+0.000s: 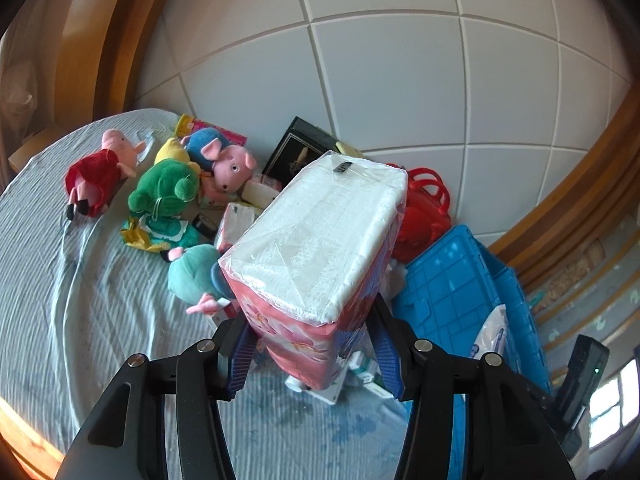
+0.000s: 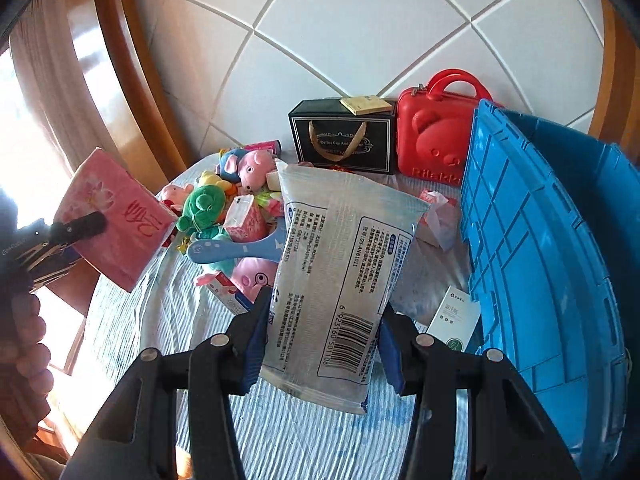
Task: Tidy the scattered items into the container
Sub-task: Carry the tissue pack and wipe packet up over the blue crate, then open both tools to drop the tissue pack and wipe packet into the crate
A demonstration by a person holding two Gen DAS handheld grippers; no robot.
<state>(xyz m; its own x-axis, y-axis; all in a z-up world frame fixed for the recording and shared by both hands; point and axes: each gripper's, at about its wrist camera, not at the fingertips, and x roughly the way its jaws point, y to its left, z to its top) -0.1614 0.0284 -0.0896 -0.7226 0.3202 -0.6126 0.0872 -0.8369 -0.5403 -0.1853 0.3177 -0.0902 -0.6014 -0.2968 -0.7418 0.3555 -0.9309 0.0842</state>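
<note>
My left tool [image 1: 312,354] grips a pink tissue pack [image 1: 316,240], hiding toys behind it. My right tool [image 2: 322,344] clamps a wipes packet [image 2: 340,272]. The blue crate [image 2: 540,240] is cut off at right.

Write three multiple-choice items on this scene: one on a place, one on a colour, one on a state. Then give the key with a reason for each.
1. Where does the yellow notepad lie?
A. on the black gift box
B. inside the crate
C. under the green plush

2. What colour is the crate?
A. red
B. blue
C. white

3. What does the right gripper hold?
A. nothing
B. a pink pig plush
C. a wet wipes pack

Key: 1 A, the notepad rests on the box's top edge. 2 B, its ribbed walls are blue in both views. 3 C, both fingers press the pack's sides, while the left gripper clamps the pink tissue pack.
</note>
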